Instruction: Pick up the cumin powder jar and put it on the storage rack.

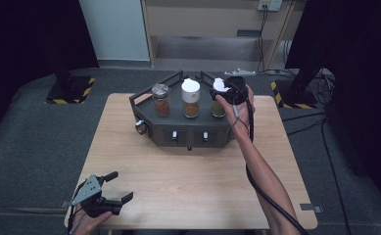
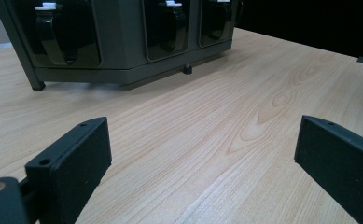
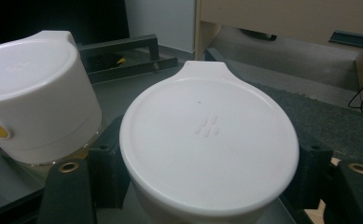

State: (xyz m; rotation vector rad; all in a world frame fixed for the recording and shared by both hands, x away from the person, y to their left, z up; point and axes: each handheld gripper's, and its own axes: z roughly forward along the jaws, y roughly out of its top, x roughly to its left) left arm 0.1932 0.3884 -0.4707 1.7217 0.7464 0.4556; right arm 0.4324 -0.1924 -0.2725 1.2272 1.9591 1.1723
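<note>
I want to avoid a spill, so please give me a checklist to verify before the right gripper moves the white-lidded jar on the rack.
1. Right gripper closed on the white lid of the right jar: ok, a jaw pad sits on each side of the lid.
2. Grip centred on the lid: ok in the right gripper view.
3. Jar bottom seated in the rack: cannot tell, hidden by the hand.
4. Gap to the middle jar: ok, apart but close.
5. Left gripper out of the way: ok, open, at the near table corner.
6. Lid tight on the jar: cannot tell.
</note>
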